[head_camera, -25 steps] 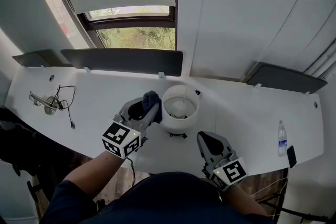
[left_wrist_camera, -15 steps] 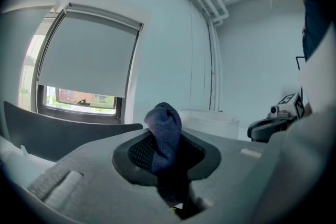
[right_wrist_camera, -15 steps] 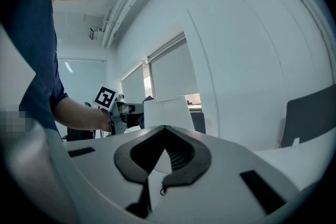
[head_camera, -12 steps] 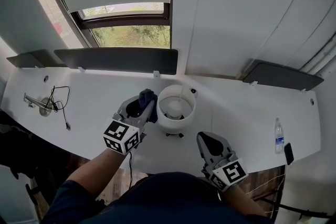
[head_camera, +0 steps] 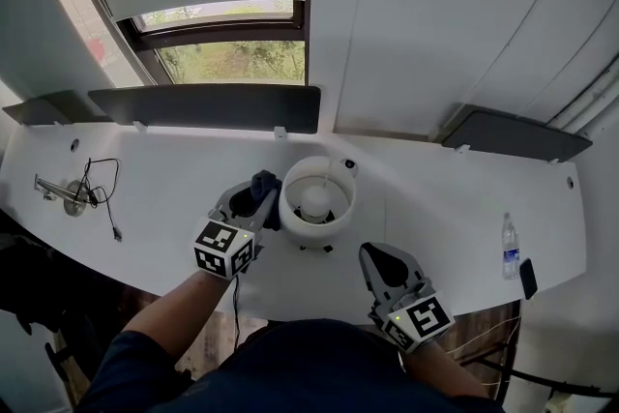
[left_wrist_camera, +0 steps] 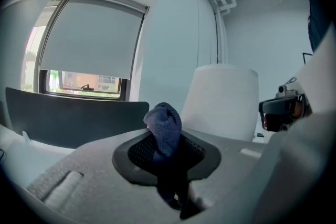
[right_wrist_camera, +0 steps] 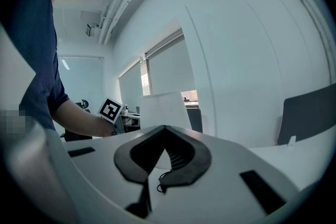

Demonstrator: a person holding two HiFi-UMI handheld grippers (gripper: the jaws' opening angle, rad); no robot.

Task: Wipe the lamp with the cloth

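Left gripper (head_camera: 255,202) jaws clamped on dark blue cloth (head_camera: 264,182), just beside white lamp (head_camera: 335,208) at its 9 o'clock, mid-desk (head_camera: 164,193). Right gripper (head_camera: 378,257) jaws together, empty, at lamp's 5 o'clock.

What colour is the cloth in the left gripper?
Dark blue cloth, shown best in the left gripper view.

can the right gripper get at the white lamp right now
Probably yes: only bare white table separates the empty right gripper from the white drum-shade lamp; the left gripper, holding the dark blue cloth, is at its other side.
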